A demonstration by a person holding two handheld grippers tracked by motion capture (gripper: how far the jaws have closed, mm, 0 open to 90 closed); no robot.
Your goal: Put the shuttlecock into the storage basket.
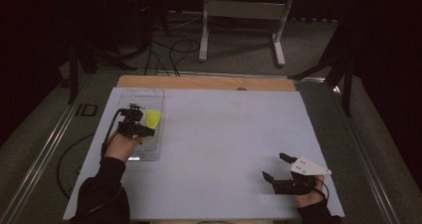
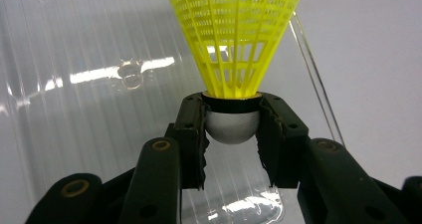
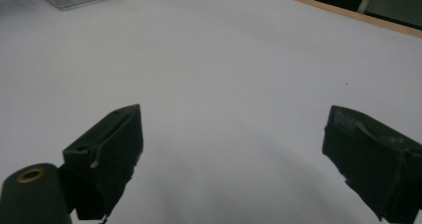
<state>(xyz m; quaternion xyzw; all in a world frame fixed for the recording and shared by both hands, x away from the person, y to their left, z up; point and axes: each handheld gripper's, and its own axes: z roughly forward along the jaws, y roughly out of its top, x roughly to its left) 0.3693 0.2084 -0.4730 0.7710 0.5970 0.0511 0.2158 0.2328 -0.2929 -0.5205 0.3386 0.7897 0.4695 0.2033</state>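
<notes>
The left gripper (image 2: 232, 134) holds a yellow shuttlecock (image 2: 234, 35) by its round head. Its two black jaws are closed on the sides of this small grey-white dome, which looks smooth and a little matt, and a thin dark ring sits just above the place where they press. From the ring the skirt opens upward as a cone of yellow plastic mesh, with thin ribs and many small square holes. The inner faces of the jaws look rough and torn at the edges.

In the high view the left gripper (image 1: 139, 127) is over a clear plastic tray (image 1: 149, 149) at the left far part of the table (image 1: 224, 144), and the shuttlecock (image 1: 153, 118) shows as a bright yellow spot above this tray. The tray is flat, rectangular and transparent, with fine parallel lines in its surface and some bright reflections of lamps. I cannot tell whether the skirt touches the tray or hangs just above it.

The table has a pale, smooth, matt top and a wooden strip (image 1: 204, 82) along its far edge.

The right gripper (image 1: 274, 167) rests at the near right part of the table, well apart from the tray. Its jaws stand wide open with nothing between them, and a grey three-cornered plate lies on top of it.
</notes>
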